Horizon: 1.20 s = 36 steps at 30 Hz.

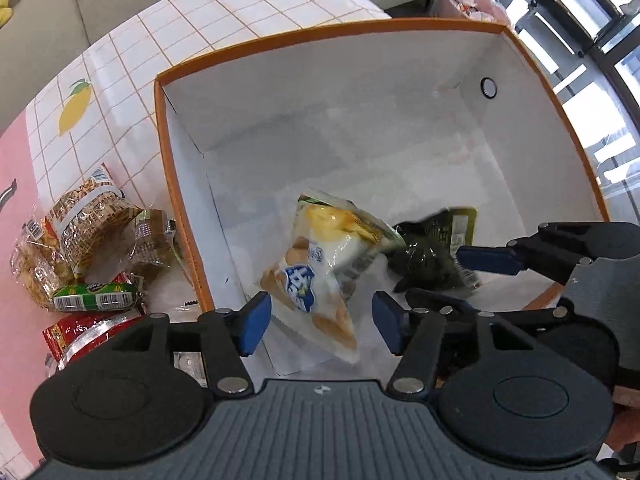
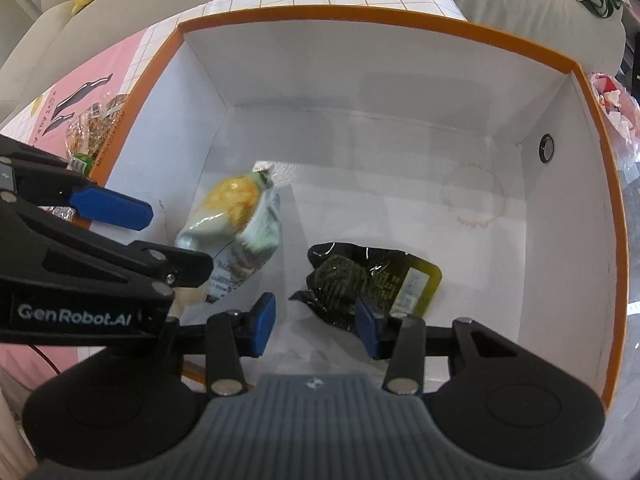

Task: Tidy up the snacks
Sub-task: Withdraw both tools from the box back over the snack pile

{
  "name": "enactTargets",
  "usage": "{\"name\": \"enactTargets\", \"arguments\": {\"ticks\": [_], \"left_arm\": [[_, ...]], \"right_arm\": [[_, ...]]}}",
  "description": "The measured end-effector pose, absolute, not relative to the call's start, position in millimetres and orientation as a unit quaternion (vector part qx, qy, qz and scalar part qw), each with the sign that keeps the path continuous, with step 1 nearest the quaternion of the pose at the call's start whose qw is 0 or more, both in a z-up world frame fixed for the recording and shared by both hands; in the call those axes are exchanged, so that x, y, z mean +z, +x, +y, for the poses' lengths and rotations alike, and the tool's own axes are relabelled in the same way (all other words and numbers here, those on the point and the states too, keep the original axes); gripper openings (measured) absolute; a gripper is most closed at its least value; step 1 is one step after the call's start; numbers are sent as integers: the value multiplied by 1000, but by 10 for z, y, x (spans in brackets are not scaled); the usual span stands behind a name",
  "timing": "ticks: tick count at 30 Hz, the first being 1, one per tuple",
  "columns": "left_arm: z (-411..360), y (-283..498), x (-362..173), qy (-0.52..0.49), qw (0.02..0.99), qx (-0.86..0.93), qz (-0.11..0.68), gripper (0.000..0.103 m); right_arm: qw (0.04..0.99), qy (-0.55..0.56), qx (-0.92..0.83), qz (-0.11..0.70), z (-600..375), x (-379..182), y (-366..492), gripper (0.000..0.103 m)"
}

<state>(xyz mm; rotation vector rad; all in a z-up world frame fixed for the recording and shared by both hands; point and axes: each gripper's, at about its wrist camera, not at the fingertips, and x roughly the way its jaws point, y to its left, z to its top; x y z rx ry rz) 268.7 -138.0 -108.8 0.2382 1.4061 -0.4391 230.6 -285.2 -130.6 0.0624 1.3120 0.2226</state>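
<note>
Inside the orange-rimmed white box [image 1: 176, 184], the yellow-and-white snack packet [image 1: 320, 264] lies free between the spread jaws of the left gripper [image 1: 320, 318], while at its 3 o'clock the right gripper [image 2: 316, 322], jaws parted, touches the dark green packet [image 2: 360, 276] with one pad.

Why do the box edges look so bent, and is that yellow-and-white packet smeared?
Left wrist view: the fisheye lens bows the orange-rimmed box; the yellow-and-white snack packet is blurred. Right wrist view: the same bowing, the same packet soft, and glare streaks on the dark packet.
</note>
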Motion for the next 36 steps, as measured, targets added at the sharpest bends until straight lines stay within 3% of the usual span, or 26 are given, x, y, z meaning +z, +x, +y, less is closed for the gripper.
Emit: {"name": "enactTargets", "arguments": {"ticks": [2,7,14,25,36], "left_arm": [[-1361,2678,-1038,104,737,-203,636,77],[-1231,2638,-869,80,747,-211,625,83],[-1070,2311,-454,68,788,-225,568,83],[-397,1622,176,18,891,-182,415,83],[278,1123,97,36,932,-59,355,83]], "right_arm": [[787,20,88,611,-2837,-1278,2292,64],[795,7,78,602,-2814,-1124,2208,74],[834,-11,50,549,-2765,-754,1958,80],[907,26,43,417,-2365,-254,1387,92],[927,67,41,367,-1867,-261,992,95]]}}
